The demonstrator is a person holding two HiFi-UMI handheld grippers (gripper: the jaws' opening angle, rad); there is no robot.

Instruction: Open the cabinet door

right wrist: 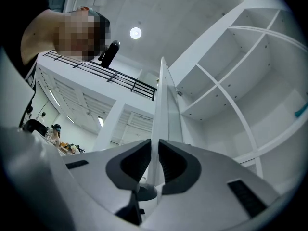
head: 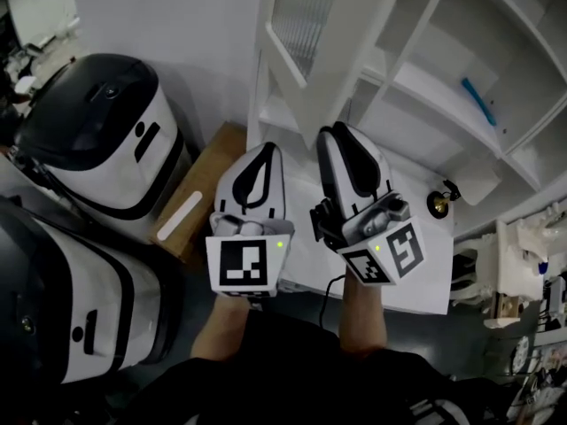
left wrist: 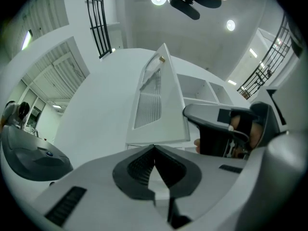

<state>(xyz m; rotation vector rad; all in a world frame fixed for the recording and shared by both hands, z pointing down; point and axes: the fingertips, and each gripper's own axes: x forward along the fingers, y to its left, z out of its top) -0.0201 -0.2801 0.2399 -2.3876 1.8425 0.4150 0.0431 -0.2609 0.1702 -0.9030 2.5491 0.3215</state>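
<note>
At frame centre, right tool pinching the edge of the white ribbed-glass cabinet door. Just left, left tool pressed together, empty.

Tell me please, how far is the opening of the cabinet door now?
Done: the cabinet door already stands swung out from the shelves. In hand: the right gripper clamps the door's edge. The left gripper is shut and empty. Left: probably swinging it wider, then letting go.
</note>
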